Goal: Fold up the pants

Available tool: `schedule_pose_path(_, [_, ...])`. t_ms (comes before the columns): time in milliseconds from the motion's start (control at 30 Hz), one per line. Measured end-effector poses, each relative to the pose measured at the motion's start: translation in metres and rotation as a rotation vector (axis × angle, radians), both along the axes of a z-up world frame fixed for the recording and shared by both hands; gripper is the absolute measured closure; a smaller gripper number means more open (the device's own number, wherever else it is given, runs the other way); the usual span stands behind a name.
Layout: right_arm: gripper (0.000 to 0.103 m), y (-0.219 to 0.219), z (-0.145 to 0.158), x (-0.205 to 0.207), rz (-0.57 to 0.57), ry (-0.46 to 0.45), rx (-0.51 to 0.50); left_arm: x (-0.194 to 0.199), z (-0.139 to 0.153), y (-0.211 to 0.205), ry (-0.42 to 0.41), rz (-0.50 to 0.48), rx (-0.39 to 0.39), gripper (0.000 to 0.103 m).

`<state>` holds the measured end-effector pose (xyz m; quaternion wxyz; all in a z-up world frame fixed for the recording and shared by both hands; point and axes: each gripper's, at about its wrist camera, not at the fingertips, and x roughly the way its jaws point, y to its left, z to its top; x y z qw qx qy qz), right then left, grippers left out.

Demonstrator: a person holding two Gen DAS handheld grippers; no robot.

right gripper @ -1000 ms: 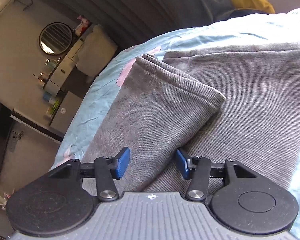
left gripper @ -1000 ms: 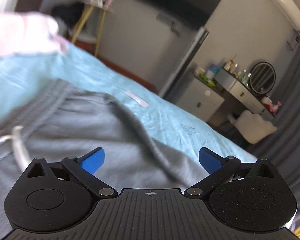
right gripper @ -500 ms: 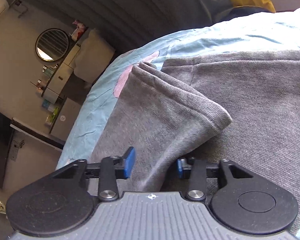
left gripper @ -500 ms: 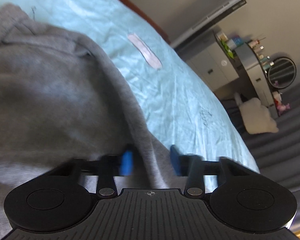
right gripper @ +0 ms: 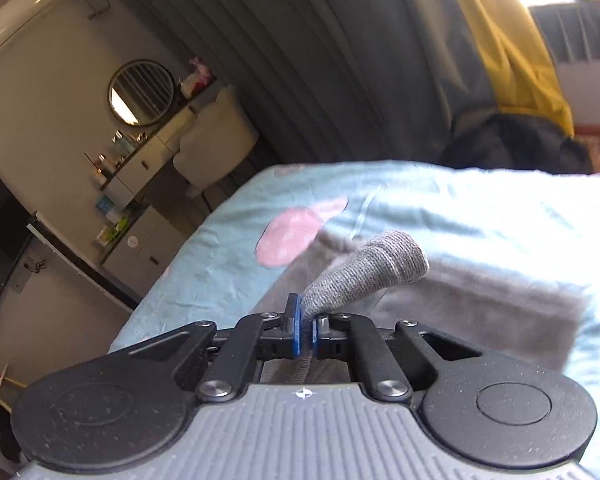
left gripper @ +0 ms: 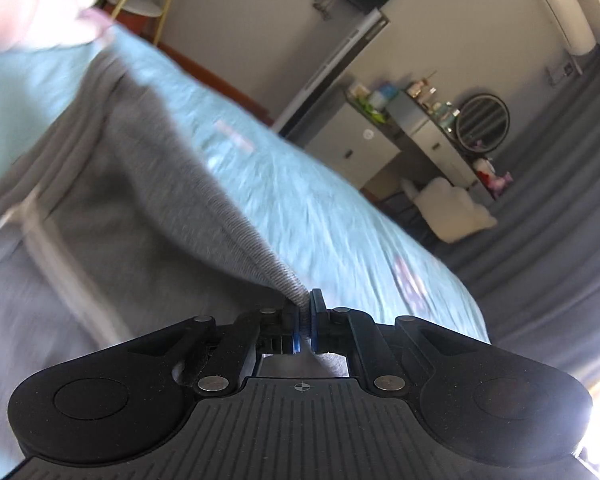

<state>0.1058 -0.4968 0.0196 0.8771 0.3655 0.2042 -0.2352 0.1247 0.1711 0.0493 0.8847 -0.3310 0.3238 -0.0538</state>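
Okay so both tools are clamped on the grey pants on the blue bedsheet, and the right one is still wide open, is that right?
Not quite. The right tool is shut, not open: the right wrist view shows its blue pads pinching a fold of the grey pants. The left tool is likewise clamped on the pants, over the blue bedsheet.

I am holding the left gripper (left gripper: pixel 305 326) with its blue pads pinched together on a ridge of the grey pants (left gripper: pixel 148 216), raised above the rest of the fabric. The right gripper (right gripper: pixel 306 330) is likewise clamping a cuff of the pants (right gripper: pixel 364 276), lifted clear.
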Motion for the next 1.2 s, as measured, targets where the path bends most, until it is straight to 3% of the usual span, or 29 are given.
schedule_pose_path(133, [0.098, -0.017, -0.005, -0.043, -0.032, 0.025, -0.011, -0.065, -0.035, 0.001, 0.111, -0.005, -0.027, 0.096])
schedule_pose_path(233, [0.098, -0.024, -0.029, -0.056, -0.049, 0.107, 0.008, -0.082, -0.067, -0.002, 0.245, 0.002, -0.020, 0.095])
schedule_pose_path(300, [0.096, -0.023, -0.047, -0.055, -0.032, 0.177, 0.037, -0.086, -0.075, -0.001, 0.273, 0.034, 0.013, 0.091])
schedule_pose_path(367, [0.093, -0.018, -0.060, -0.057, -0.015, 0.197, 0.090, -0.088, -0.075, 0.007, 0.277, 0.095, 0.006, 0.071])
schedule_pose_path(467, [0.081, -0.011, -0.070, -0.059, 0.000, 0.192, 0.127, -0.087, -0.069, 0.022, 0.247, 0.171, 0.008, 0.060])
schedule_pose_path(533, [0.080, -0.008, -0.074, -0.058, 0.007, 0.189, 0.137, -0.082, -0.068, 0.034, 0.246, 0.222, 0.026, 0.054])
schedule_pose_path(633, [0.080, -0.009, -0.077, -0.054, 0.005, 0.196, 0.134, -0.075, -0.069, 0.055, 0.245, 0.278, -0.023, 0.054])
schedule_pose_path(733, [0.081, -0.008, -0.075, -0.050, 0.013, 0.204, 0.114, -0.071, -0.066, 0.067, 0.236, 0.356, -0.004, 0.054])
schedule_pose_path(800, [0.094, -0.006, -0.072, -0.047, 0.029, 0.215, 0.085, -0.072, -0.064, 0.074, 0.244, 0.387, -0.004, 0.067])
schedule_pose_path(833, [0.098, -0.004, -0.067, -0.045, 0.038, 0.220, 0.054, -0.073, -0.063, 0.076, 0.253, 0.389, 0.003, 0.085])
schedule_pose_path(933, [0.098, -0.001, -0.048, -0.049, 0.065, 0.166, -0.064, -0.079, -0.056, 0.079, 0.236, 0.382, 0.056, 0.086])
schedule_pose_path(1000, [0.098, 0.001, -0.042, -0.050, 0.075, 0.157, -0.128, -0.083, -0.051, 0.074, 0.240, 0.387, 0.138, 0.086])
schedule_pose_path(1100, [0.097, -0.001, -0.050, -0.046, 0.080, 0.232, -0.172, -0.095, -0.038, 0.063, 0.243, 0.452, 0.276, 0.068])
schedule_pose_path(1167, [0.090, -0.012, -0.062, -0.048, 0.065, 0.281, -0.101, -0.098, -0.027, 0.051, 0.213, 0.454, 0.344, 0.050])
schedule_pose_path(1200, [0.089, -0.018, -0.067, -0.053, 0.049, 0.276, -0.053, -0.101, -0.020, 0.044, 0.195, 0.436, 0.369, 0.048])
